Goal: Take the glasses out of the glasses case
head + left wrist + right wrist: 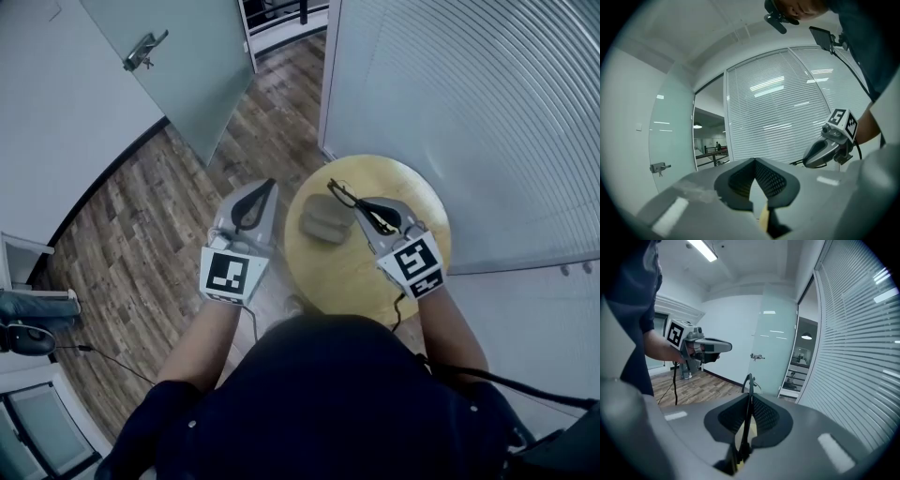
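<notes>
**Glasses clear of the case, pinched in the right jaws**

The dark, thin-rimmed glasses [343, 197] hang above the far left part of the round, pale wooden desk [412, 192], raised off its top and apart from the case. The right gripper [360, 204] has them: in the right gripper view its jaws are pressed together on a slim dark piece of the frame, which pokes up past the tips. Which part of the frame that is cannot be made out.

The grey oblong glasses case [325, 225] lies on the desk just beside and below the glasses, between the desk's middle and its left edge. Whether its lid is open is unclear.

The left gripper [268, 190] is held off the desk's left edge, over the brown plank floor [169, 216], its jaws together with nothing between them.

The glasses look light, stiff and fragile. A pinch on one thin bar may let them swing, so a gentle hold on the frame, never the lenses, seems safest.
</notes>
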The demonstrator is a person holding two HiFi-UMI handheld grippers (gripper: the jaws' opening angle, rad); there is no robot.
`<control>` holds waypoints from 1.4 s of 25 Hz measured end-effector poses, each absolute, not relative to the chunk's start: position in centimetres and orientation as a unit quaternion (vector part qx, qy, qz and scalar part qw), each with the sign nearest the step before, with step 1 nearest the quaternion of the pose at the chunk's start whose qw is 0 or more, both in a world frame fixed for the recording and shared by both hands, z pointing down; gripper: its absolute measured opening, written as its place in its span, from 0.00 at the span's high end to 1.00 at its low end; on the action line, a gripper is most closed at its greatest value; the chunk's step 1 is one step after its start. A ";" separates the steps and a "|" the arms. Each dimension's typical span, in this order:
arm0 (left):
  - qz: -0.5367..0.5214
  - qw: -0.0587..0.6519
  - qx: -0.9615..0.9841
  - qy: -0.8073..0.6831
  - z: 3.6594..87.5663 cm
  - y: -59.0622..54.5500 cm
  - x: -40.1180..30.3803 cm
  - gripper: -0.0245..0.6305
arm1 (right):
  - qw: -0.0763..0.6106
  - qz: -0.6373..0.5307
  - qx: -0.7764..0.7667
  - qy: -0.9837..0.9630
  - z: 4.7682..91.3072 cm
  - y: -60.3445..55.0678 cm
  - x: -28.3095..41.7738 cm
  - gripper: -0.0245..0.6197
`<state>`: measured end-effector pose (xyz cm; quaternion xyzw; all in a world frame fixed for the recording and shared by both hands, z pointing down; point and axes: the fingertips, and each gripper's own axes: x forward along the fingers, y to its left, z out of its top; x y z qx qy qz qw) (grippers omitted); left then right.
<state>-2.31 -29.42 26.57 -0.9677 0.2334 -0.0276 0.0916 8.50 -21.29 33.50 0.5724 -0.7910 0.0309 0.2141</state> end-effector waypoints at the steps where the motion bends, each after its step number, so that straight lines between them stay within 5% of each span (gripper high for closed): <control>1: -0.026 0.098 -0.967 0.233 26.1 -29.5 -2.3 0.95 | 0.211 0.027 0.573 -0.791 32.9 -21.4 8.6 0.91; 35: -0.006 0.138 -0.964 0.229 22.5 -30.6 -0.9 0.95 | 0.200 0.003 0.601 -0.774 28.3 -22.0 11.8 0.92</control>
